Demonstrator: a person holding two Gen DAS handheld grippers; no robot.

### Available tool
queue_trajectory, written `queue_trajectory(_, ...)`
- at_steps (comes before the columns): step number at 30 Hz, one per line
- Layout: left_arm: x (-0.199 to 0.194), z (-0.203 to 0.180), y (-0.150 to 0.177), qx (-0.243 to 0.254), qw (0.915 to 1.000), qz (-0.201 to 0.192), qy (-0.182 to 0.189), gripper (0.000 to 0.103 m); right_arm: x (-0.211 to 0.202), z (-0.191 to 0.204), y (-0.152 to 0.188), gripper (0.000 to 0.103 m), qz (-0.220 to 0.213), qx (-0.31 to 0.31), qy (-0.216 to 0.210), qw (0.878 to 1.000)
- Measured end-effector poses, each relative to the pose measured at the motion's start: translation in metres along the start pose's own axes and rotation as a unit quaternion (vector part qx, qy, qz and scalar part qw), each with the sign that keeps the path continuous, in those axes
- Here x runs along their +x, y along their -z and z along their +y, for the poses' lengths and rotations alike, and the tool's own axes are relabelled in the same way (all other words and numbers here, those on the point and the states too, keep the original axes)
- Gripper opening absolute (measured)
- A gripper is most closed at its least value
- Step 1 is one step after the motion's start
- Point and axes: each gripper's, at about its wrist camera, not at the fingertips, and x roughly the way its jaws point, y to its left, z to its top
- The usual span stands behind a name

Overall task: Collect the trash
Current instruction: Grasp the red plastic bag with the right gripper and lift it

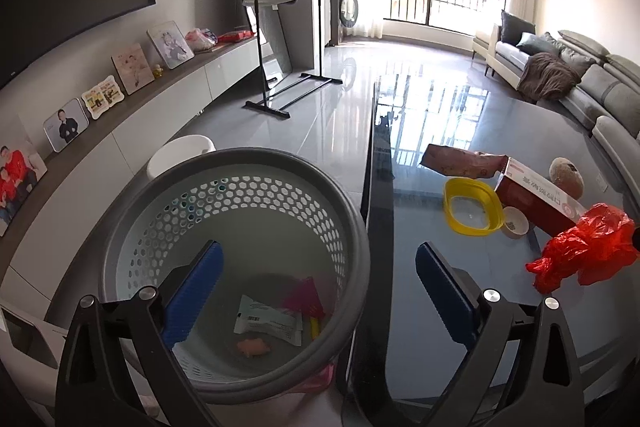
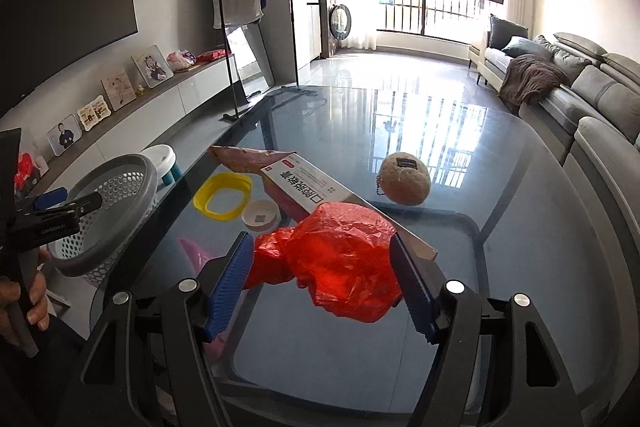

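**Desk:** What do you have on the left?

**Operator:** The grey trash basket (image 1: pixel 240 155) stands on the floor just off the table's (image 1: pixel 420 307) left edge. My left gripper (image 1: pixel 318 249) hangs over its rim, angled down, jaws spread wide with nothing between them. At the bottom of the basket I see a white packet (image 1: pixel 268 321), a pink wrapper (image 1: pixel 304 297) and a small orange scrap (image 1: pixel 252 347).

**Desk:** And on the table?

**Operator:** Nearest the left edge lies a yellow ring (image 2: pixel 208 203), with a small round white cap (image 2: pixel 260 217) just beside it on the right. Behind them is a pinkish pouch (image 2: pixel 244 159), and a long red-and-white box (image 2: pixel 312 187) runs slantwise from it towards me. Further right, near the middle of the glass, sits a beige ball (image 2: pixel 404 183) with a small chain.

**Desk:** The red bag?

**Operator:** The crumpled red plastic bag (image 2: pixel 344 267) lies in front of the box's near end, touching or overlapping it. My right gripper (image 2: pixel 320 239) is around it, jaws fairly wide, one blue pad at each side of the bag. The plastic fills nearly the whole gap. I can't tell whether the pads touch it; I see no squeeze on it.
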Motion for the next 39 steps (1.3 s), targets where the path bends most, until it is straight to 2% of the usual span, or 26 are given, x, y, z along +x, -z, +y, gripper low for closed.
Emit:
queue_trajectory(2,0.001,-0.008,0.000,0.005,1.0000,0.001,0.004,0.095,0.008,0.002,-0.005,0.072,0.005,-0.006,0.002,1.000)
queue_trajectory(10,0.008,-0.029,-0.001,0.012,0.9998,0.009,0.013,0.096,0.050,0.001,-0.005,0.074,0.053,0.005,0.014,0.998)
queue_trajectory(15,0.012,-0.043,-0.002,0.018,0.9995,0.014,0.023,0.096,0.055,0.008,-0.003,0.073,0.054,-0.013,0.021,0.998)
queue_trajectory(16,0.012,-0.046,-0.002,0.021,0.9994,0.014,0.025,0.096,0.056,0.010,-0.003,0.064,0.054,-0.017,0.021,0.998)
queue_trajectory(17,0.013,-0.049,-0.002,0.023,0.9993,0.015,0.026,0.096,0.057,0.010,-0.002,0.050,0.058,-0.021,0.021,0.998)
queue_trajectory(20,0.013,-0.055,-0.002,0.028,0.9991,0.015,0.029,0.096,0.060,0.013,0.001,0.033,0.068,-0.027,0.014,0.997)
queue_trajectory(23,0.014,-0.059,-0.001,0.031,0.9989,0.016,0.031,0.096,0.058,0.014,0.001,0.021,0.067,-0.024,0.000,0.997)
queue_trajectory(26,0.017,-0.063,-0.001,0.036,0.9987,0.021,0.030,0.096,0.048,0.013,0.002,0.015,0.054,-0.012,-0.018,0.998)
queue_trajectory(33,0.027,-0.075,-0.005,0.041,0.9983,0.031,0.029,0.096,0.018,-0.001,-0.009,0.015,0.007,0.038,-0.039,0.999)
queue_trajectory(39,0.046,-0.085,-0.014,0.024,0.9977,0.051,0.038,0.096,0.009,-0.020,-0.013,0.015,-0.004,0.082,-0.043,0.996)
